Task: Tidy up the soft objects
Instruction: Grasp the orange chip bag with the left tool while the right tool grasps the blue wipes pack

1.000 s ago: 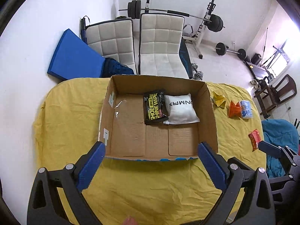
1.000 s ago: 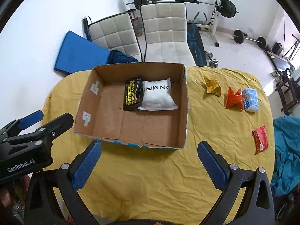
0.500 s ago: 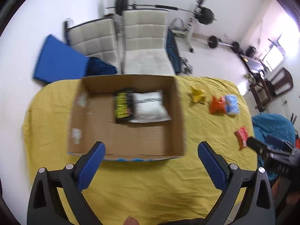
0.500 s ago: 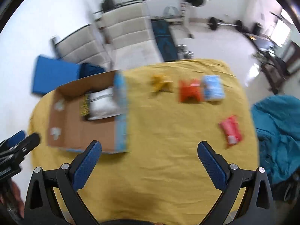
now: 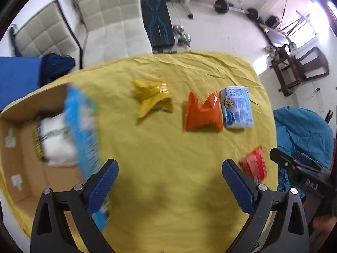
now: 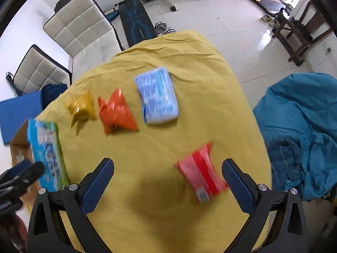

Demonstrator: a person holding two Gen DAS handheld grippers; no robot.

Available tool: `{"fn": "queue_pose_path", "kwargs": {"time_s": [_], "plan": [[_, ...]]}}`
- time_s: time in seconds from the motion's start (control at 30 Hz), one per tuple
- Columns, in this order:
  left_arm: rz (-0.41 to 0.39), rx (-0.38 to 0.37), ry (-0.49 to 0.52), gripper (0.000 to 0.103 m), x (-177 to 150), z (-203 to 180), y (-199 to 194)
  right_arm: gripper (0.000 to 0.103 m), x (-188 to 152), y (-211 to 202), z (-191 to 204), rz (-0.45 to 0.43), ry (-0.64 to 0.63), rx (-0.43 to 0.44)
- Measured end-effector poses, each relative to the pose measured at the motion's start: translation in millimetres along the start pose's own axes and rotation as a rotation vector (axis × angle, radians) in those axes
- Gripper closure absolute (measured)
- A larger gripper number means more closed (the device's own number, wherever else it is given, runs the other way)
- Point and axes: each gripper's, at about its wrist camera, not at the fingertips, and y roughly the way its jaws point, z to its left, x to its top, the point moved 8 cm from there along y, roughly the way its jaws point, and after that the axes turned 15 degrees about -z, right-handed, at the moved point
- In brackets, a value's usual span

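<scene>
Four loose packets on a yellow cloth, left wrist view: yellow packet upper centre; orange packet right of it, touching a blue-white pack; red packet lower right, just beyond the right fingertip. Box at left edge, blurred, blue printed outer wall facing the cloth; inside it a white pouch with a dark packet against its left side. Left gripper: jaws spread wide, nothing between them. Right gripper at right edge, its jaw state not readable here.

Right wrist view: red packet lower centre, between the spread, empty jaws of the right gripper, nearer the right finger. Blue-white pack upper centre; orange packet and yellow packet to its left. Box at left edge. Left gripper lower left. Blue fabric at right, off the cloth. All blurred.
</scene>
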Motion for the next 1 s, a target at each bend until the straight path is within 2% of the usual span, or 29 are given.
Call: {"fn": "queue_pose_path", "kwargs": {"time_s": [0.1, 0.17, 0.23, 0.4, 0.43, 0.5, 0.53, 0.63, 0.83, 0.87, 0.93, 1.0], "plan": [[0.044, -0.024, -0.017, 0.002, 12, -14, 34, 0.001, 19, 34, 6, 0.016, 0.015, 0.028], [0.075, -0.051, -0.02, 0.002, 18, -24, 56, 0.009, 30, 59, 6, 0.028, 0.023, 0.032], [0.109, -0.071, -0.02, 0.002, 21, -35, 75, 0.01, 41, 75, -3, 0.033, 0.036, 0.019], [0.175, -0.08, -0.014, 0.003, 22, -51, 122, 0.013, 52, 98, -22, 0.063, 0.081, 0.007], [0.193, -0.079, -0.011, 0.007, 21, -52, 130, 0.013, 53, 102, -25, 0.074, 0.092, 0.018], [0.216, -0.068, -0.004, 0.025, 16, -51, 142, 0.013, 54, 106, -28, 0.082, 0.102, 0.025], [0.226, -0.068, -0.007, 0.036, 13, -49, 145, 0.013, 54, 107, -28, 0.083, 0.104, 0.033], [0.21, -0.067, -0.031, 0.043, 8, -40, 139, 0.013, 53, 116, -18, 0.101, 0.095, 0.068], [0.15, 0.015, -0.024, 0.044, -6, -8, 115, 0.014, 47, 144, 18, 0.16, 0.046, 0.1], [0.154, 0.021, -0.025, 0.044, -10, -5, 116, 0.016, 44, 147, 22, 0.171, 0.044, 0.097], [0.159, 0.02, -0.033, 0.044, -16, 1, 118, 0.028, 39, 155, 24, 0.195, 0.037, 0.064], [0.153, 0.022, -0.034, 0.044, -17, 3, 115, 0.043, 35, 159, 26, 0.201, 0.028, 0.038]]}}
